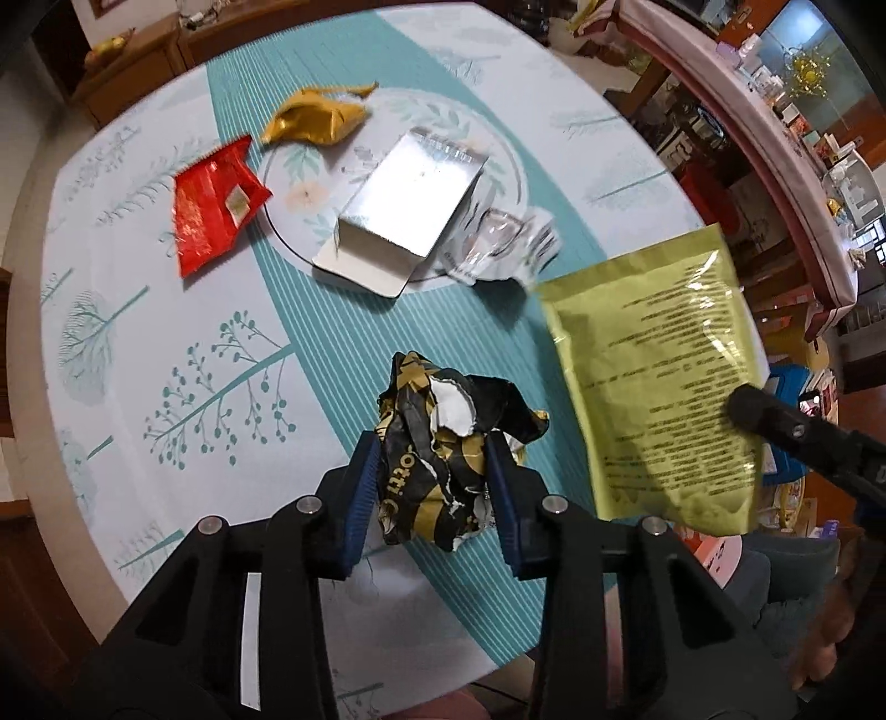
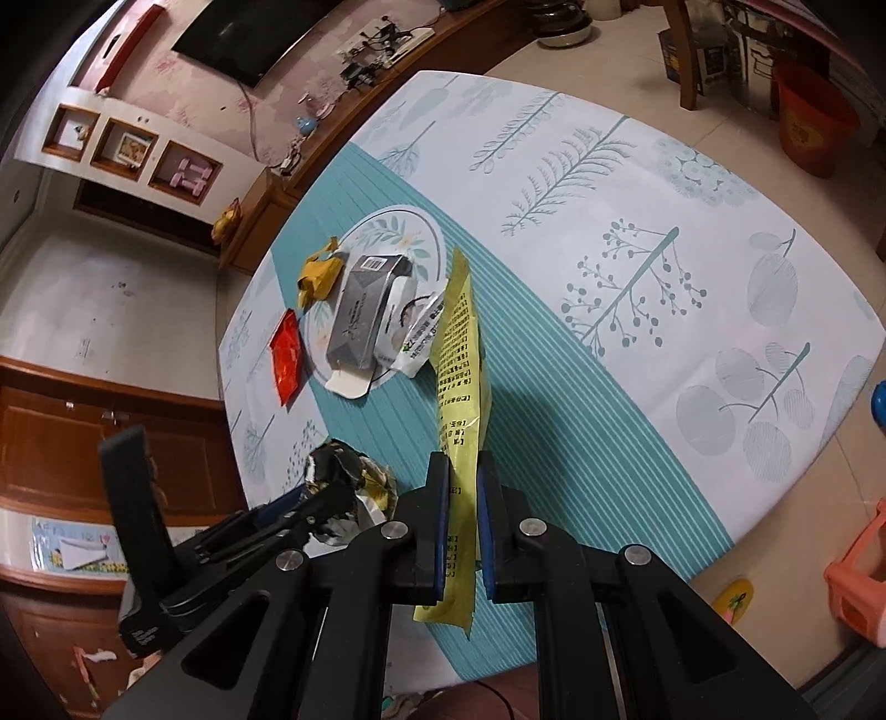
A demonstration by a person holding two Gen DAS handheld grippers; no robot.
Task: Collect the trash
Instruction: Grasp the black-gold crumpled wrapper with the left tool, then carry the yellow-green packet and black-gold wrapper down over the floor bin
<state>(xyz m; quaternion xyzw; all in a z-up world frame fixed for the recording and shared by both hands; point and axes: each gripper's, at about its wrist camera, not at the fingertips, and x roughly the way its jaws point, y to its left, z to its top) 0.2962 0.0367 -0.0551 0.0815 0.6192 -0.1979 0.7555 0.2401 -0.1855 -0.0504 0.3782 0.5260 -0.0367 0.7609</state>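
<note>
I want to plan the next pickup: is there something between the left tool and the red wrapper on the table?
Nothing on the table lies between them, but the left tool is already closed on a crumpled black-and-gold wrapper, so it is not free. The flat red foil wrapper lies uncovered on the tablecloth.

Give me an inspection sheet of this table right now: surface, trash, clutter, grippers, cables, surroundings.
Surface: round table with teal-and-white leaf-print cloth.
Job's things: crumpled black-and-gold wrapper; flat yellow-green printed pouch; red foil wrapper; gold foil wrapper; silver cardboard box, flap open; clear crinkled plastic wrapper.
Clutter: nothing seen.
Grippers: left gripper shut on the black-and-gold wrapper; right gripper shut on the pouch.
Cables: wires on the wooden sideboard.
Surroundings: wall television, red bucket.
</note>
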